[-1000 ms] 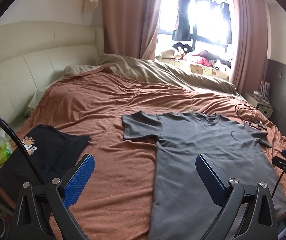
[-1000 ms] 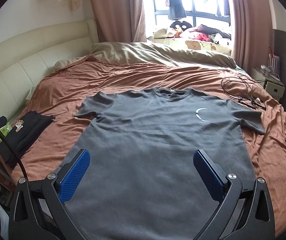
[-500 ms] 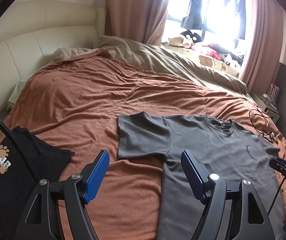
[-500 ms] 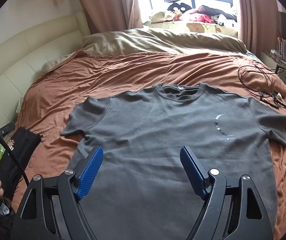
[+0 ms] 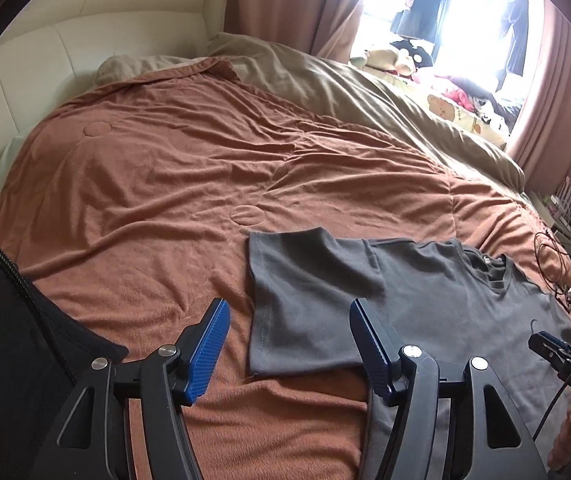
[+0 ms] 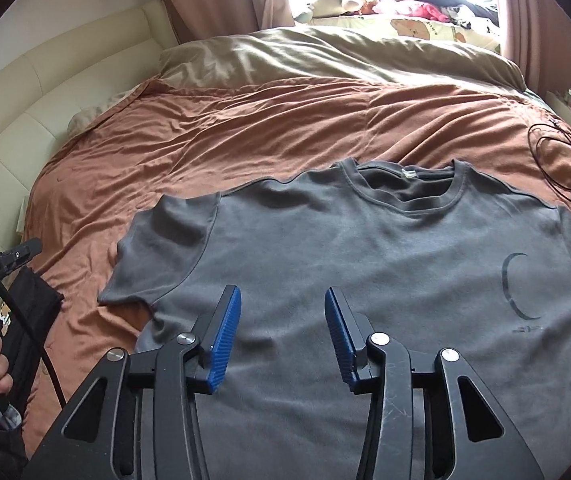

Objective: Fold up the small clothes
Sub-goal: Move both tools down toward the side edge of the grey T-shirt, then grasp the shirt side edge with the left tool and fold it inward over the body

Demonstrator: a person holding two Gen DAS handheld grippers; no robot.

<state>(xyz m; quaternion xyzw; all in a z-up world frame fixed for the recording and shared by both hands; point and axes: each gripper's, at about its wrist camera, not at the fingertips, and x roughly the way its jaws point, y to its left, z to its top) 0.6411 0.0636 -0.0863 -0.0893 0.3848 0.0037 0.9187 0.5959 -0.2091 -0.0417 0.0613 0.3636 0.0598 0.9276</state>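
Soft, light grey T-shirt lying flat, best pinched at sleeve hem and shoulder; left gripper and right gripper closing, nothing gripped yet

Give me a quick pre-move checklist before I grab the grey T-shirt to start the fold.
1. Grey T-shirt lies spread flat, front up, on the brown bedspread: ok.
2. Left gripper lined up on the sleeve: ok; sleeve hem shows between the pads, jaws closing, not yet pinching.
3. Right gripper over the shirt body, jaws closing, nothing held: ok, though not at an edge.
4. Black garment clear of the grey shirt: ok, it lies apart at the bed's edge.
5. Black cables clear of the far sleeve: cannot tell; they lie very close.
6. Shirt's bottom hem flat: cannot tell, hidden below both views.
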